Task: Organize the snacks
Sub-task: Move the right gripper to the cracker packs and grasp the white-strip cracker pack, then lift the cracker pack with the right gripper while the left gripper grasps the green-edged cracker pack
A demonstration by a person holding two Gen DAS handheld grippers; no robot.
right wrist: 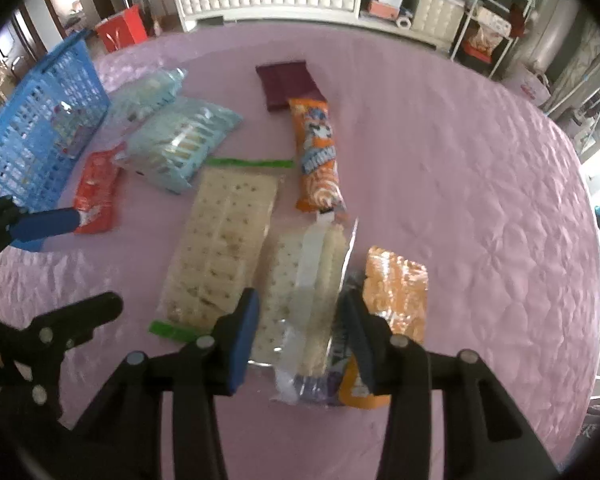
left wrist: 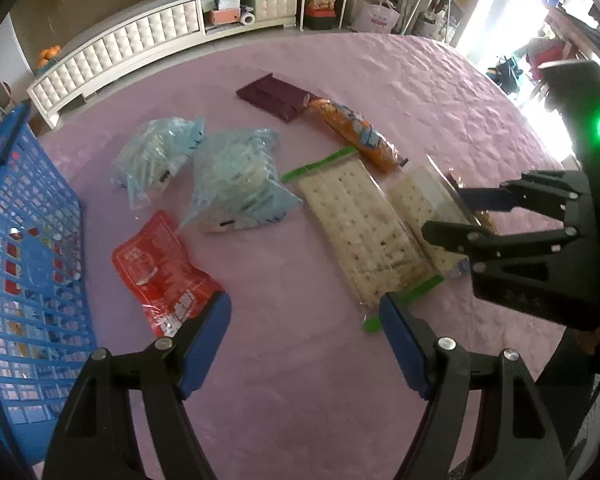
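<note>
Right tool straddles clear-wrapped pale cracker pack at lower centre, pads not visibly pressing; close squarely mid-pack, avoid crushing.

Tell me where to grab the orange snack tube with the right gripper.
Grip the orange tube across its middle, coming from above with the right gripper turned so its fingers straddle the narrow width. It lies flat and long on the cloth, its far end touching the maroon packet and its near end close to the cracker pack, so the middle looks freest.
</note>
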